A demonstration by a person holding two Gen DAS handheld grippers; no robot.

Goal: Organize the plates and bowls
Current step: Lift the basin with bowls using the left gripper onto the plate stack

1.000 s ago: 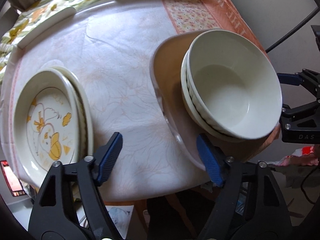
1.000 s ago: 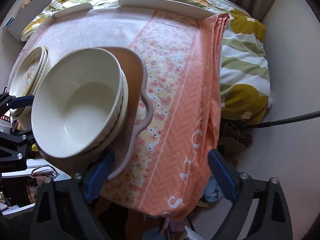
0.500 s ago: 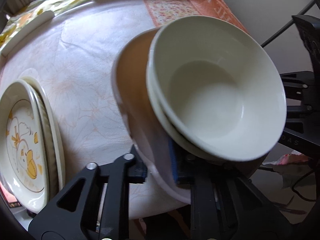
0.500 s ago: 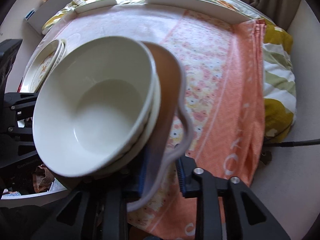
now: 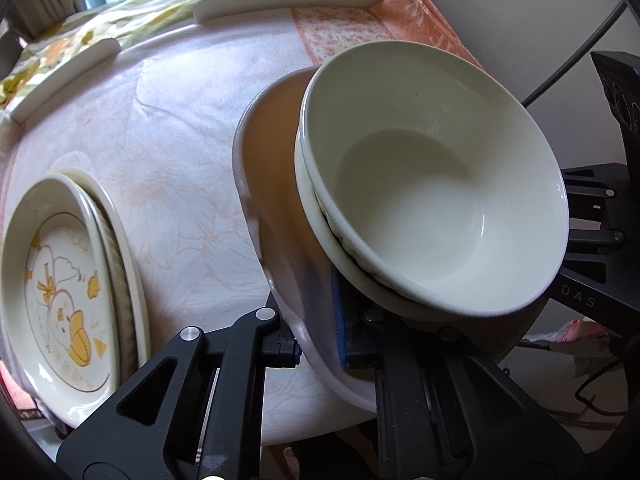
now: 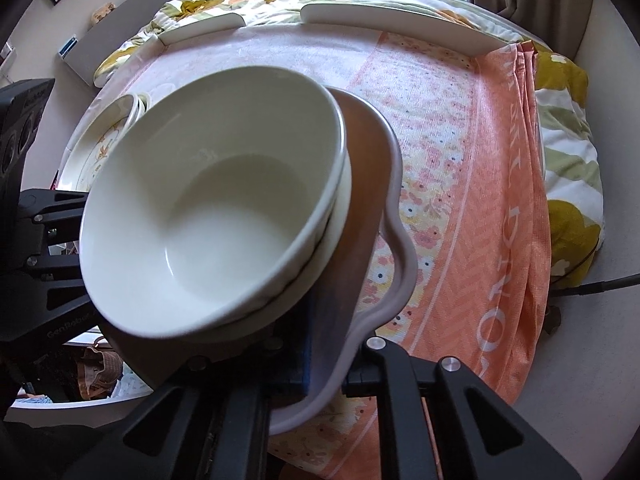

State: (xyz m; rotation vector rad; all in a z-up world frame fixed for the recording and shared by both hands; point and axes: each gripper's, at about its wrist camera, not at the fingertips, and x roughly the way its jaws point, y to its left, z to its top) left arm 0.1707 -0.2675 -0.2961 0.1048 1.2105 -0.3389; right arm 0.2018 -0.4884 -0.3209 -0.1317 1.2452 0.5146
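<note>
Two white bowls (image 5: 432, 200) nested one inside the other, riding on a wavy-edged tray (image 5: 276, 184) tilted above the counter (image 5: 180, 168). Left tongs (image 5: 316, 340) clenched on the tray's near rim from one side, right tongs (image 6: 320, 364) clenched on the rim from the other. Off to the left on the cloth-covered counter, apart from the tray, a stack of plates (image 5: 60, 292) with a yellow cartoon print on the top one.
</note>
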